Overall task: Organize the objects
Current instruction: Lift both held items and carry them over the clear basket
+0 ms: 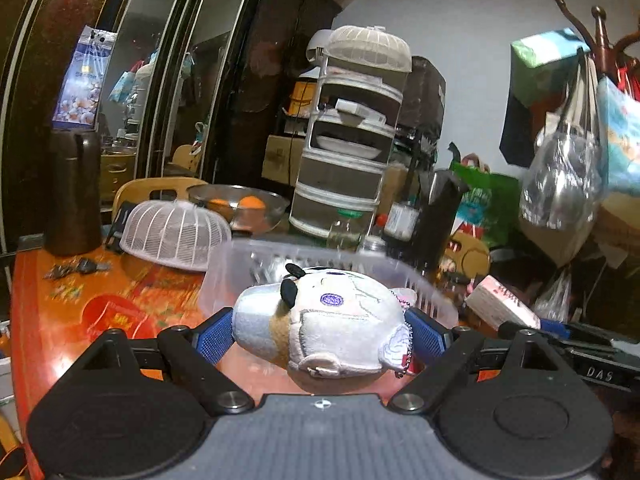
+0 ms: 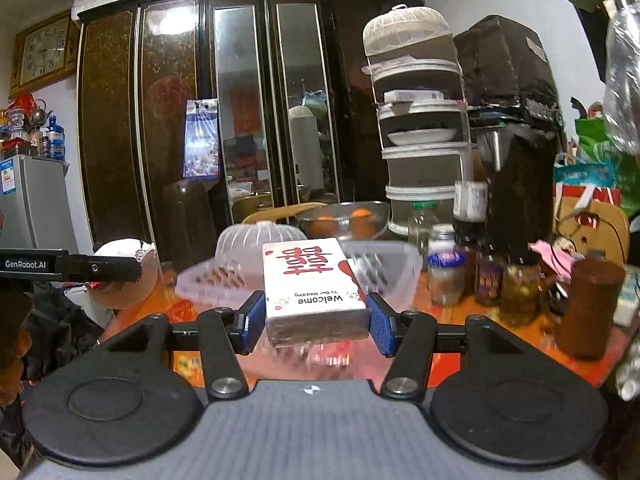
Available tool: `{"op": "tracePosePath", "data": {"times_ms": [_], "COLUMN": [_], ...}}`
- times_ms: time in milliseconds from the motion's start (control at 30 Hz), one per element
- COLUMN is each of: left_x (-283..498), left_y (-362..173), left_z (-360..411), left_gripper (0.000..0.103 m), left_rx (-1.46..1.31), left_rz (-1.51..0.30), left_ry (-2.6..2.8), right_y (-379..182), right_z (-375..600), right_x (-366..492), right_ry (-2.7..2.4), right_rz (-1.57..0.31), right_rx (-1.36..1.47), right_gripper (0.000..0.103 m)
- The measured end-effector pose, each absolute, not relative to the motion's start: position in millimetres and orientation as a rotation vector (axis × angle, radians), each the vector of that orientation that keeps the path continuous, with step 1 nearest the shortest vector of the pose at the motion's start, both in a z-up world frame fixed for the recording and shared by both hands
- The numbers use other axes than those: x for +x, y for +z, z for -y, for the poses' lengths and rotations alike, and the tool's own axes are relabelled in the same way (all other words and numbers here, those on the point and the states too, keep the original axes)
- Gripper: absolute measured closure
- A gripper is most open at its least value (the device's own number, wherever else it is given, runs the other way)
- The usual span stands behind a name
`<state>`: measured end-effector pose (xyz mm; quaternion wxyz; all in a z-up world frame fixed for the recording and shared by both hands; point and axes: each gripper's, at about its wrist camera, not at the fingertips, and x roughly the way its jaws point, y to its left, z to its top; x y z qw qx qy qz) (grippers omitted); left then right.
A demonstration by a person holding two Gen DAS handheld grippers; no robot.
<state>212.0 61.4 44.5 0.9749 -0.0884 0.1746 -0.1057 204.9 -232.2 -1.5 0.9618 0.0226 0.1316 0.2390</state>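
Left wrist view shows the orange table [image 1: 52,304] carrying one clear plastic basket [image 1: 224,280], which in both views appears empty, though motion blur obscures parts of its floor. Judged on that, the organizing is at its midpoint: two items are lifted and neither is yet deposited. One white tissue pack [image 2: 312,284], printed "Welcome", is clamped between the blue pads of the right gripper [image 2: 316,320] and hangs above the basket's near rim. One plush toy [image 1: 320,320], white with black ears and a ball chain, is pinched crosswise in the left gripper [image 1: 320,332], also just short of the basket. Count of loose bystanders: one mesh food cover [image 1: 176,236], one glass bowl [image 1: 240,204] holding two oranges. Remaining work, by estimate: lower and release both items.
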Motion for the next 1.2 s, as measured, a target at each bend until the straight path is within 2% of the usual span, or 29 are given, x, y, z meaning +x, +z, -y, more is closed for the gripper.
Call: {"op": "tracePosePath", "data": {"times_ms": [433, 1200], "left_x": [286.0, 373.1], "left_y": [79.6, 50.9], "left_z": [-53.5, -44.3], "left_gripper": [0.012, 0.012], "left_rx": [-0.147, -0.139], "left_rz": [-0.395, -0.545], "left_ry": [-0.187, -0.131], "right_y": [32.4, 12.2], "right_z": [201.9, 172.8], "right_x": [265.3, 341.2], "right_ry": [0.468, 0.413], "right_rz": [-0.331, -0.471], "right_rx": [-0.018, -0.091], "right_gripper": [0.046, 0.046]}}
